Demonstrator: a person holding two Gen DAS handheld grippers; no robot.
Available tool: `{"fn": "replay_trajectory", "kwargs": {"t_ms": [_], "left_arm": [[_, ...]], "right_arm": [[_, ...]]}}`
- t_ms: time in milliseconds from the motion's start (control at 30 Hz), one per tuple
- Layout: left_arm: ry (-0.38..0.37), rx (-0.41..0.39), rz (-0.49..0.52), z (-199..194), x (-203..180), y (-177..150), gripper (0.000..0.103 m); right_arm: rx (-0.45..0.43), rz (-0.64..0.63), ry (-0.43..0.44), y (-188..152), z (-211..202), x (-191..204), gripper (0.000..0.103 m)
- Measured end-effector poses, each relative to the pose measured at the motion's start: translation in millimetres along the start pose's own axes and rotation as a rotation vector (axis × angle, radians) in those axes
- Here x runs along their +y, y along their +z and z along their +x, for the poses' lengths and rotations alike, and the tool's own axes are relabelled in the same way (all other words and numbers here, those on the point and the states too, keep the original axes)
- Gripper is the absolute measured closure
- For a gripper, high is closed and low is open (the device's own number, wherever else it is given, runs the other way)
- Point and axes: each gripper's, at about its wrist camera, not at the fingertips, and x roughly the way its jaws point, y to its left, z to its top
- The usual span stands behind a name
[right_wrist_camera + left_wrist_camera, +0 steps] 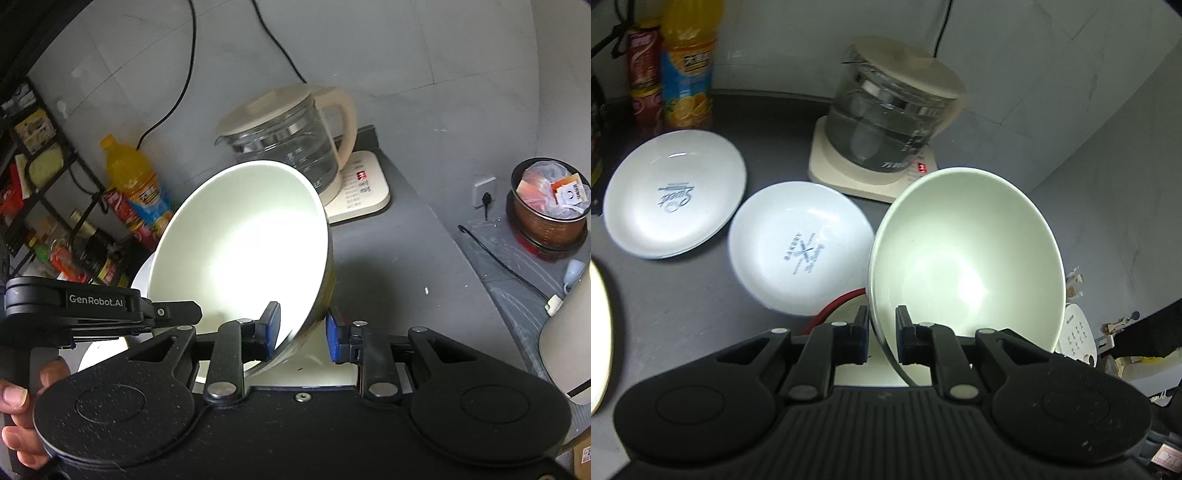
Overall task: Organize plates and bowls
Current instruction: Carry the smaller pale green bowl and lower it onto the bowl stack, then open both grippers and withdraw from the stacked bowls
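My left gripper (881,334) is shut on the rim of a pale green bowl (967,258), held tilted above the dark counter. Under it a red-rimmed bowl (846,314) shows partly. Two white plates lie on the counter: one printed "Bakery" (801,249), one printed "Sweet" (674,194) further left. My right gripper (302,328) grips the lower rim of a white bowl (240,240), tilted, with the rim between its blue pads. Another white dish (317,369) lies beneath it. The left gripper's body (74,306) shows at the left of the right wrist view.
A glass kettle (886,122) on its beige base stands at the back, also in the right wrist view (288,147). An orange drink bottle (689,66) and red can (644,74) stand at the back left. A bin (546,210) sits to the right. A plate edge (598,332) is at far left.
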Motion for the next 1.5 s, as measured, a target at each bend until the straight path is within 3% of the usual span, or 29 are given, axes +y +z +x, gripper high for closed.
{"fn": "replay_trajectory", "kwargs": {"t_ms": [867, 1133, 1367, 1500], "left_arm": [[0.037, 0.155, -0.034, 22, 23, -41, 0.087], [0.047, 0.171, -0.017, 25, 21, -42, 0.087], [0.060, 0.197, -0.002, 27, 17, -39, 0.083], [0.075, 0.196, 0.015, 23, 14, -39, 0.071]], "right_arm": [[0.174, -0.069, -0.002, -34, 14, 0, 0.076], [0.186, -0.079, -0.014, -36, 17, 0, 0.076], [0.191, -0.087, -0.020, -36, 18, 1, 0.068], [0.198, -0.092, -0.012, -37, 18, 1, 0.059]]}}
